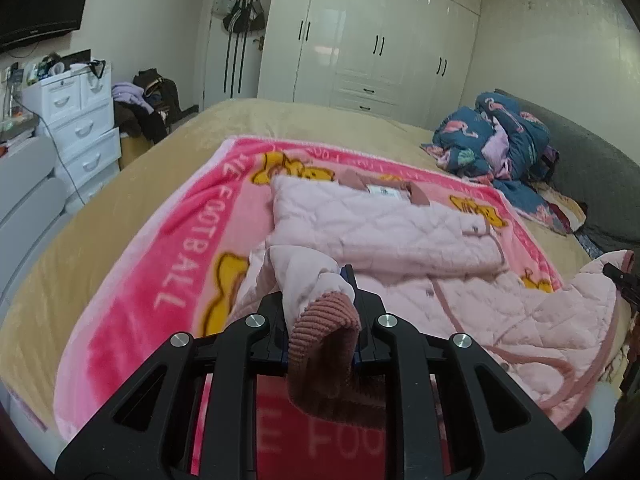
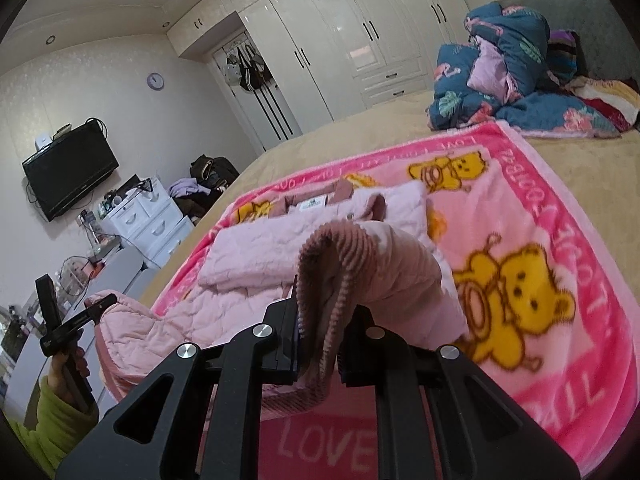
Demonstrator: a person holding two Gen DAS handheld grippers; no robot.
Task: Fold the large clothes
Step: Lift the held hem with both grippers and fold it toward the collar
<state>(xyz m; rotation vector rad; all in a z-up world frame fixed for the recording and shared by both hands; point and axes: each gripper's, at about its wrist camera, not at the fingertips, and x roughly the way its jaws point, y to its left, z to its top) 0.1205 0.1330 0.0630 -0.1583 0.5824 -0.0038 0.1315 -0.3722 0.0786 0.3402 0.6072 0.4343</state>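
Left gripper: clamped on jacket hem — ribbed trim
Right gripper: clamped on hem too
Jacket: half folded on blanket, hem lifted off the blanket

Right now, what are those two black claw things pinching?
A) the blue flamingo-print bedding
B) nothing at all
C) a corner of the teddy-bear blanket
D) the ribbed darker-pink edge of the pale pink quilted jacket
D: the left gripper and the right gripper are each shut on the ribbed edge of the pink quilted jacket, which lies on the teddy-bear blanket.
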